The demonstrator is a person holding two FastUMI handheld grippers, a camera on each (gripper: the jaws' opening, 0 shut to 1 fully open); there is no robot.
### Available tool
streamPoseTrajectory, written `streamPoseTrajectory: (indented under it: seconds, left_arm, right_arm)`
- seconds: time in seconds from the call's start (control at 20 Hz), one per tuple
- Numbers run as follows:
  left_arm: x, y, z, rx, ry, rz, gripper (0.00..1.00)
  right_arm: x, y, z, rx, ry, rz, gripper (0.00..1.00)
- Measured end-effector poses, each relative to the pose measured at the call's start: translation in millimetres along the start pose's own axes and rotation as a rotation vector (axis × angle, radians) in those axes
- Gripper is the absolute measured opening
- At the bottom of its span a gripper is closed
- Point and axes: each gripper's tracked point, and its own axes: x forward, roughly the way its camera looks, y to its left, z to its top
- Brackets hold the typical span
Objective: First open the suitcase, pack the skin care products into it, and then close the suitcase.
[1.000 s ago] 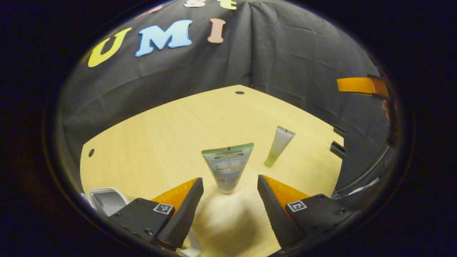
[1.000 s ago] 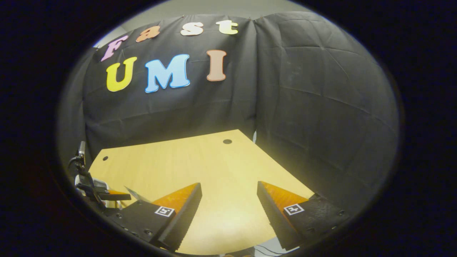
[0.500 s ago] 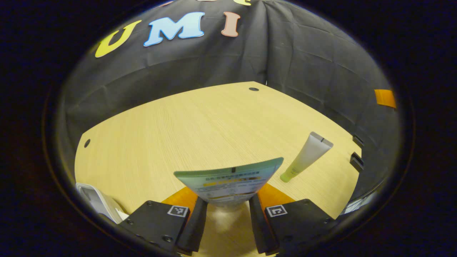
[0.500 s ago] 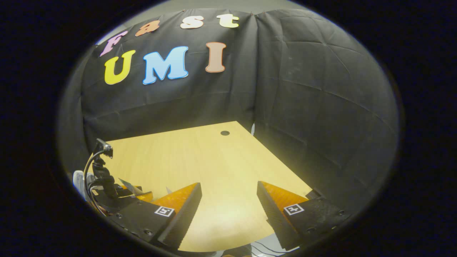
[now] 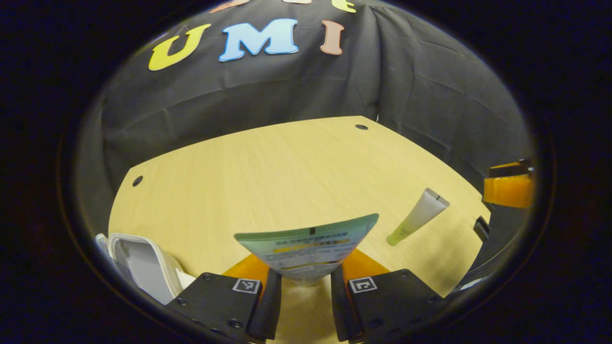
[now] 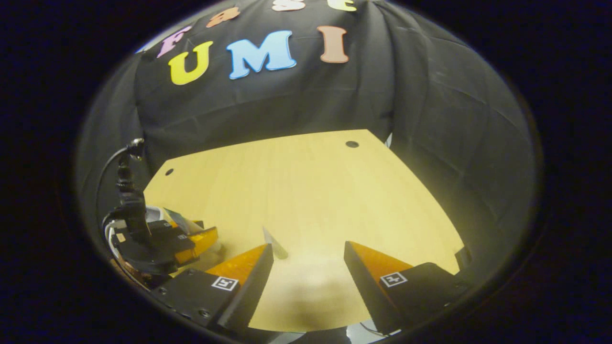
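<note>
Your left tongs [image 5: 306, 298] were clenched on the green tube [image 5: 308, 251], both fingers pressing its narrow cap end while the wide, flat crimped end fanned out above them. The risk sat right there: a soft plastic tube pinched low can pivot or squirt out of the grip if you swing it quickly toward the suitcase [image 5: 143, 265], whose pale, rounded, hard-looking rim showed at about 8 o'clock in the left gripper view. Its glossy skin looked slippery, so a tilt could let the heavy end flop.

Your right tongs [image 6: 306, 274] were released, fingers spread wide over the bare table [image 6: 306, 191], gripping nothing. The slim tube [image 5: 418, 217], pale with a yellow-green cap, lay tilted on the smooth wood-grain table at about 3 o'clock in the left gripper view, near the table's edge. A clumsy approach there could nudge it off, since it is round and light-looking. Whether the suitcase stood fully open, I could not tell.
</note>
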Motion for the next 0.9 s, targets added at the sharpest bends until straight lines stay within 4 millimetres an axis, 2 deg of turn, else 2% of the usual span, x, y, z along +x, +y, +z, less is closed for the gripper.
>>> streamPoseTrajectory:
  seconds: [0.1,0.15,0.2,0.3,0.35,0.45,0.5,0.55,0.6,0.65,0.7,0.8,0.85,0.9]
  left_arm:
    - [-13.4,8.0,7.5,-0.050,-0.017,0.023,0.53]
    - [-20.9,14.3,12.0,-0.074,-0.027,0.040,0.53]
    - [-28.7,24.6,17.1,-0.097,-0.040,0.062,0.53]
    - [-47.7,46.4,27.7,-0.141,-0.064,0.113,0.53]
    - [-58.0,57.7,31.5,-0.163,-0.074,0.140,0.51]
    - [-82.9,80.2,39.2,-0.202,-0.104,0.195,0.54]
    - [-95.6,94.2,42.1,-0.218,-0.115,0.226,0.55]
    - [-109.3,108.1,42.9,-0.234,-0.124,0.257,0.51]
    - [-123.3,121.2,43.6,-0.250,-0.130,0.286,0.51]
    - [-137.7,136.3,41.9,-0.268,-0.134,0.318,0.53]
    - [-150.7,151.3,35.5,-0.287,-0.136,0.346,0.53]
    - [-173.0,177.8,18.7,-0.334,-0.134,0.391,0.53]
    - [-182.0,188.2,10.9,-0.357,-0.134,0.409,0.55]
    - [-187.6,198.4,4.2,-0.376,-0.130,0.430,0.53]
  right_arm:
    - [8.6,20.0,2.9,-0.029,0.008,0.051,0.90]
    - [11.8,27.9,5.2,-0.050,0.013,0.070,0.86]
    - [17.5,33.6,4.3,-0.077,0.021,0.085,0.89]
    - [33.4,41.4,0.9,-0.137,0.036,0.097,0.84]
    - [41.3,42.1,-2.0,-0.161,0.049,0.095,0.83]
    - [57.7,42.1,-18.1,-0.178,0.117,0.103,0.75]
    - [72.4,42.7,-29.5,-0.175,0.151,0.105,0.69]
    - [79.9,43.8,-35.1,-0.168,0.174,0.108,0.66]
    - [86.1,45.5,-40.5,-0.160,0.195,0.112,0.63]
    - [91.7,46.2,-45.9,-0.154,0.210,0.106,0.61]
    - [95.5,43.5,-49.2,-0.154,0.220,0.101,0.55]
    - [102.1,40.1,-52.0,-0.160,0.234,0.089,0.49]
    - [105.1,40.5,-54.0,-0.156,0.237,0.084,0.43]
    - [104.8,39.1,-54.8,-0.151,0.242,0.078,0.35]
